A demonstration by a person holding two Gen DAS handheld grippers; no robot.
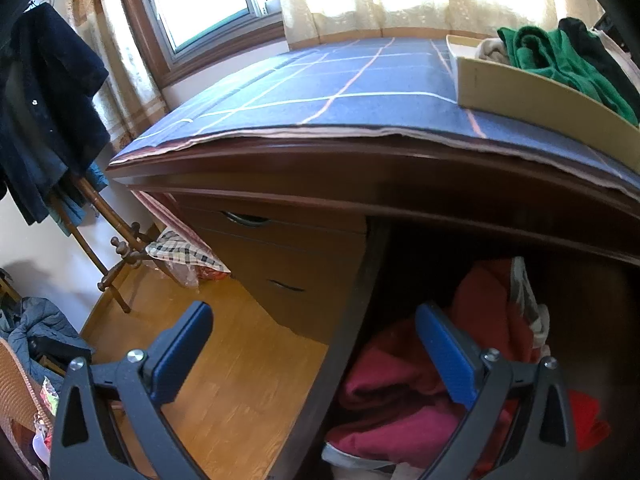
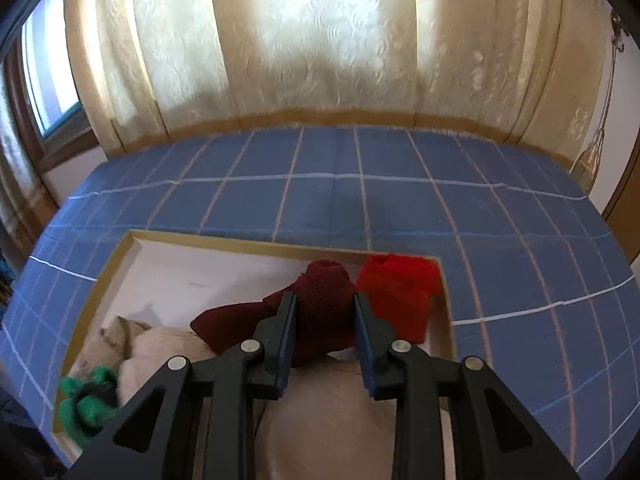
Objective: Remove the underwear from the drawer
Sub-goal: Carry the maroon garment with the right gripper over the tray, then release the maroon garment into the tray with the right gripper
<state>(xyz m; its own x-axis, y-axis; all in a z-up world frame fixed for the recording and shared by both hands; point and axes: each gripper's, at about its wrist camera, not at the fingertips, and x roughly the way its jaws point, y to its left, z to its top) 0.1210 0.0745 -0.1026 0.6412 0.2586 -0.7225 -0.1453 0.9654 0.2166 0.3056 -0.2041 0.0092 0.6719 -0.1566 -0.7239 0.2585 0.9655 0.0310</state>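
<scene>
Maroon underwear (image 2: 320,312) clamped in right hand-held gripper (image 2: 325,300) over box (image 2: 120,256); left hand-held gripper (image 1: 314,314) apart.

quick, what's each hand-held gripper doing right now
left hand-held gripper: open, empty, over the open drawer.
right hand-held gripper: shut on a dark red garment, above the box.

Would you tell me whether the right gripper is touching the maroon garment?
Touching. The right wrist view shows the right gripper with both pads pressed against the maroon garment bunched between them, above the box.
</scene>
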